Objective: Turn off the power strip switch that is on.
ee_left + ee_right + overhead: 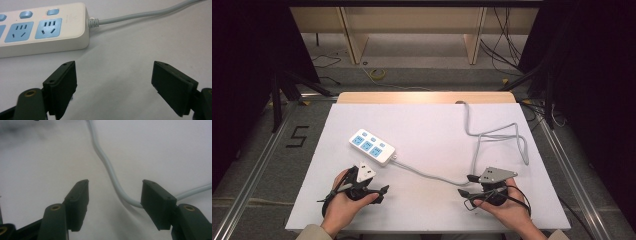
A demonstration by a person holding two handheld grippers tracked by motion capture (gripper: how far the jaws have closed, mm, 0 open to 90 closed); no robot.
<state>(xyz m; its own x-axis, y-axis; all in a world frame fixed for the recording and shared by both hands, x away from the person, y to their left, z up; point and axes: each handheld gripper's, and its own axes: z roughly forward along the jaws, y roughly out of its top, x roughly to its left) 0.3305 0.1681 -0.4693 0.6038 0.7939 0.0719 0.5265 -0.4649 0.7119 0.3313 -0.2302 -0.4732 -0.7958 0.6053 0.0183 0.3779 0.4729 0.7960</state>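
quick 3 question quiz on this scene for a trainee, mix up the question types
1. True or false: the left gripper is shut on the power strip.
2. What lies between the jaws of the right gripper? A) the cord B) a plug C) a switch
3. Fill in: the strip's sockets are ____ in colour.

Key
1. False: its jaws stand open with bare table between them, and the strip lies beyond them.
2. A: the grey cord runs through the open gap, passing behind one jaw; whether it touches that jaw cannot be told.
3. Blue.
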